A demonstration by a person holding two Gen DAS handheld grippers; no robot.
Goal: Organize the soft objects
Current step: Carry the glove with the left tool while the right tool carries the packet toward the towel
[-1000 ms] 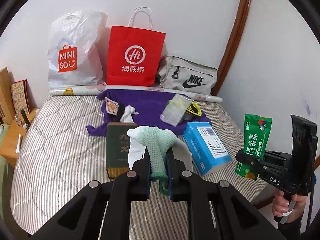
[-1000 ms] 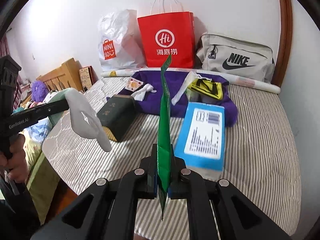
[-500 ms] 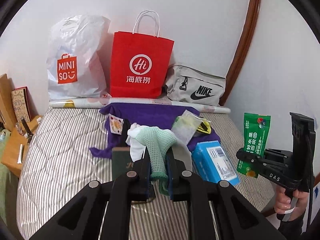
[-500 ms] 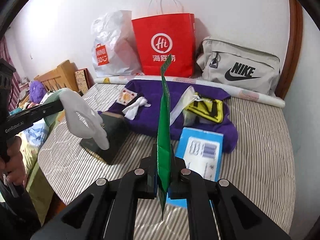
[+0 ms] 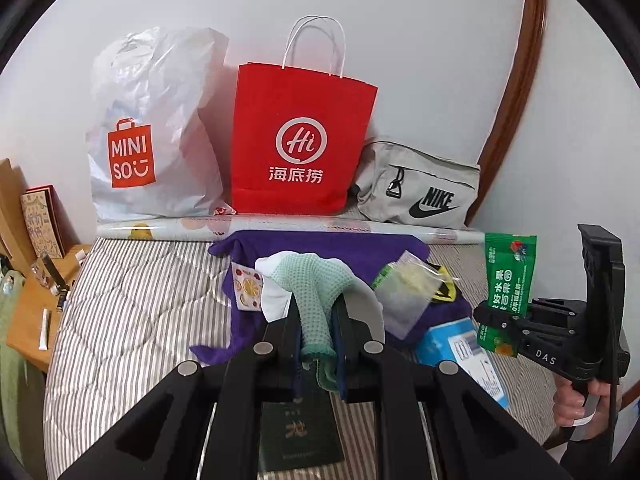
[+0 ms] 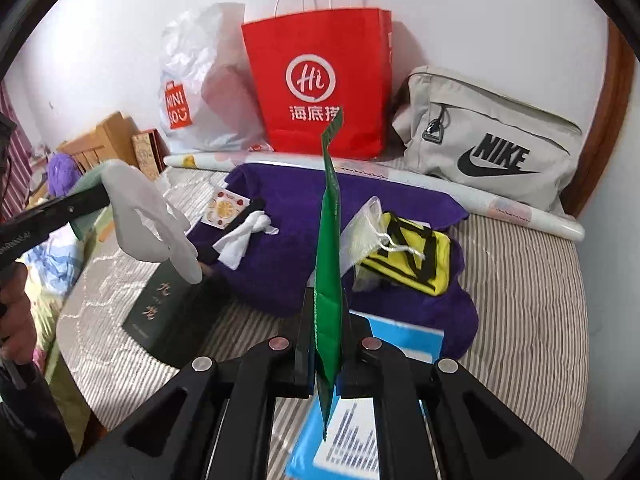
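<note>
My left gripper point(image 5: 317, 344) is shut on a mint-green and white sock point(image 5: 312, 288), held above the striped bed point(image 5: 132, 312); the sock also shows in the right wrist view point(image 6: 148, 216). My right gripper point(image 6: 326, 344) is shut on a green snack packet point(image 6: 328, 264), held edge-on above a blue box point(image 6: 360, 432); the packet also shows in the left wrist view point(image 5: 507, 292). A purple towel point(image 6: 304, 216) lies ahead with a white cloth point(image 6: 244, 240), a patterned card point(image 6: 225, 210), a mesh pouch point(image 6: 362, 232) and a yellow-black bag point(image 6: 412, 256) on it.
Against the wall stand a white Miniso bag point(image 5: 152, 128), a red paper bag point(image 5: 300, 140) and a grey Nike bag point(image 5: 420, 192). A rolled sheet point(image 5: 280, 226) lies before them. A dark green box point(image 6: 168, 312) sits on the bed. A wooden bedside unit point(image 5: 32, 300) stands left.
Both grippers have moved forward toward the bags at the wall, each still holding its item. The dark box and the blue box now lie under the grippers.
</note>
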